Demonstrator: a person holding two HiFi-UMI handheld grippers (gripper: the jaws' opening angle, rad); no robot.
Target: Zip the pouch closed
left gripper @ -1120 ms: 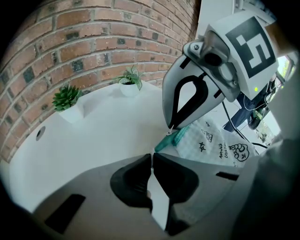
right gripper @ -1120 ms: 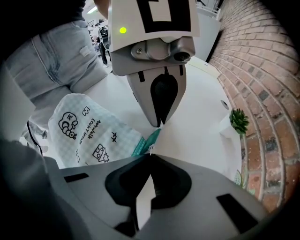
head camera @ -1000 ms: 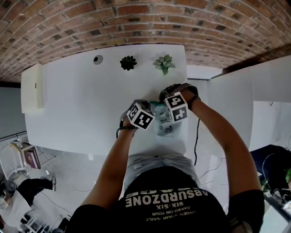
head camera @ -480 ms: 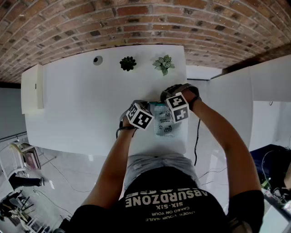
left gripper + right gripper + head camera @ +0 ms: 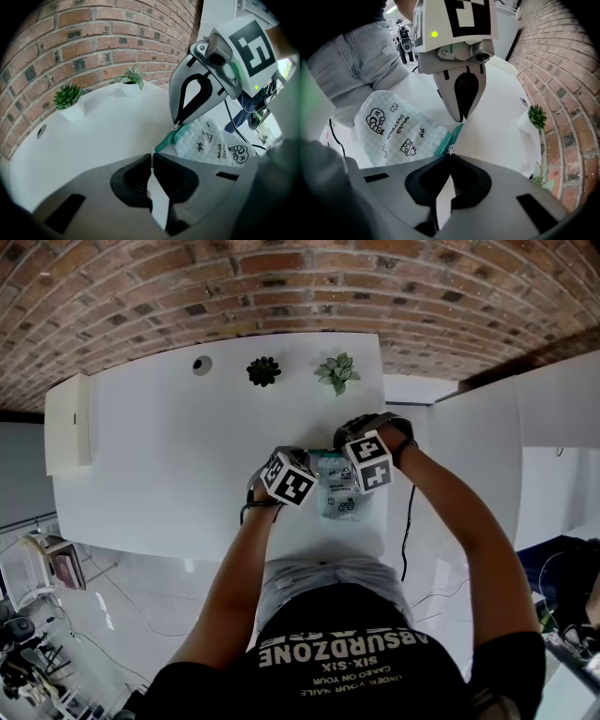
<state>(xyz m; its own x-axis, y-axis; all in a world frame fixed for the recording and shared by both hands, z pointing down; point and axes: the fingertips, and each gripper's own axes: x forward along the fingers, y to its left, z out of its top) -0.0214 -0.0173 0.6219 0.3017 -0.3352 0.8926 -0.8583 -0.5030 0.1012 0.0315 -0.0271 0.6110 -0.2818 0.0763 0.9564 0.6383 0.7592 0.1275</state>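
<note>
A white checked pouch [image 5: 339, 495] with cartoon prints lies near the table's front right; its teal zipper band [image 5: 169, 139] runs along the far edge. My left gripper [image 5: 151, 155] is shut on a thin white edge at one end of that band. It also shows in the head view, the left gripper [image 5: 317, 463] under its marker cube. My right gripper [image 5: 450, 153] is shut on the small metal zipper pull [image 5: 450, 149], close to the left one's tips. The pouch [image 5: 396, 131] spreads out flat below both. From above, the right gripper [image 5: 345, 457] is mostly hidden by its cube.
The white table [image 5: 169, 456] carries a dark green plant [image 5: 264, 369] and a pale green plant [image 5: 338, 371] at the back by the brick wall, plus a round cable hole [image 5: 202, 363]. A cream box [image 5: 68, 420] stands left. A black cable [image 5: 406, 521] hangs off the right edge.
</note>
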